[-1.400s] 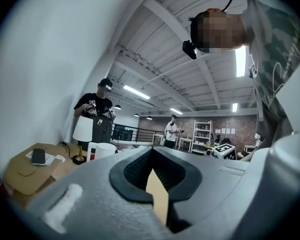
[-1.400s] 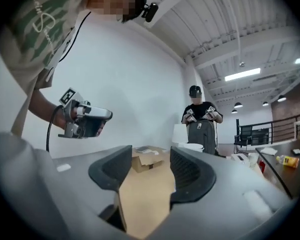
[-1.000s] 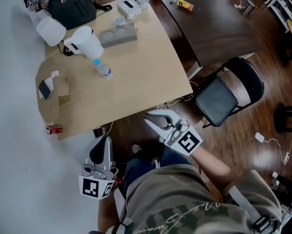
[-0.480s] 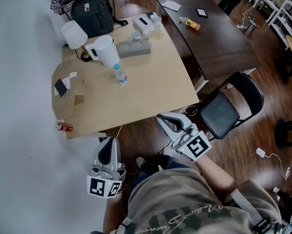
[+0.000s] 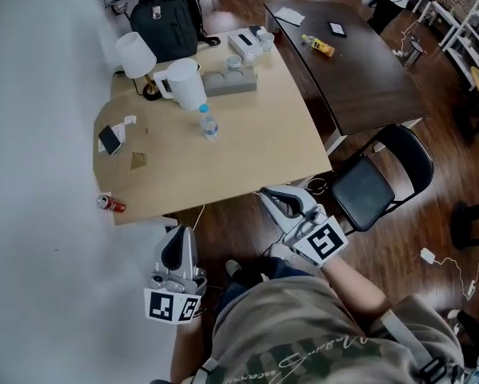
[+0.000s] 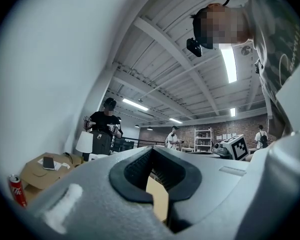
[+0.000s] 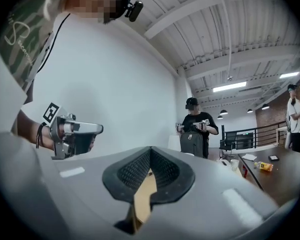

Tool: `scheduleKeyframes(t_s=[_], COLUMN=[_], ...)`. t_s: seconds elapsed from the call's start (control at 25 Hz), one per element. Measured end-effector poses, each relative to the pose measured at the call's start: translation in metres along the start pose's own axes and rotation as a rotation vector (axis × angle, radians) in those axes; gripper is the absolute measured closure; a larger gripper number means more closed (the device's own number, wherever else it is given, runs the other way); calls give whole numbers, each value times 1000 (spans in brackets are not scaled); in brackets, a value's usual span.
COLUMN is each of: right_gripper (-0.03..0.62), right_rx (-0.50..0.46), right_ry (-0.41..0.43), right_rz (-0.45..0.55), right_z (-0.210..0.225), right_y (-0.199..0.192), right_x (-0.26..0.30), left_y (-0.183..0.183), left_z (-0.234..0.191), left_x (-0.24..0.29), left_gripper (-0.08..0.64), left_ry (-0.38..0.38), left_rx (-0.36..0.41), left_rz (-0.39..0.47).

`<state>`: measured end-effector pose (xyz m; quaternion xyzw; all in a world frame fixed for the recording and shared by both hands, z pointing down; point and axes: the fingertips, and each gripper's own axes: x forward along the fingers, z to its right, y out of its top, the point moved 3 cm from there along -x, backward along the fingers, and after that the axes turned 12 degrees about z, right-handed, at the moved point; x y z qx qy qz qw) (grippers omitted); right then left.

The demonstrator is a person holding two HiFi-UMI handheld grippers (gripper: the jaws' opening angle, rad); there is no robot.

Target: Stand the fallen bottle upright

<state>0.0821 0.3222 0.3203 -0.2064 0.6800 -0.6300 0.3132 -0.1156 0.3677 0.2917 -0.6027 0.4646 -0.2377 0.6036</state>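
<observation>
A clear water bottle (image 5: pixel 209 123) with a blue cap stands upright near the middle of the light wooden table (image 5: pixel 255 158). Both grippers hang short of the table's near edge, over the floor, far from the bottle. My left gripper (image 5: pixel 177 248) is shut and empty; in the left gripper view its tips (image 6: pixel 152 149) meet, with the table edge beyond them. My right gripper (image 5: pixel 277 202) is shut and empty too, its pads (image 7: pixel 151 151) together. The right gripper view also shows the left gripper (image 7: pixel 74 134) off to the left.
Behind the bottle stand a white jug (image 5: pixel 188 84), a white-shaded lamp (image 5: pixel 135 54), a grey cup tray (image 5: pixel 229 81) and a black backpack (image 5: pixel 165 16). A phone (image 5: pixel 109 139) and a red can (image 5: pixel 111 204) lie at the left. A black chair (image 5: pixel 375 174) and a dark table (image 5: pixel 359 62) stand at the right.
The head view has swung, so the table and bottle sit further right in the picture. Both grippers have shifted a little toward the table edge. The bottle has not moved on the table.
</observation>
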Motion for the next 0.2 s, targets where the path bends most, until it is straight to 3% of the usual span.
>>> scheduleKeyframes(t_s=[0.2], right_gripper=[589], right_rx=[2], right_ry=[-21], right_rz=[13], right_z=[0], right_y=[2], right_x=[2], left_y=[1], left_z=[-6], left_x=[0], left_gripper=[557], left_ry=[-7], left_rx=[3], left_rz=[2])
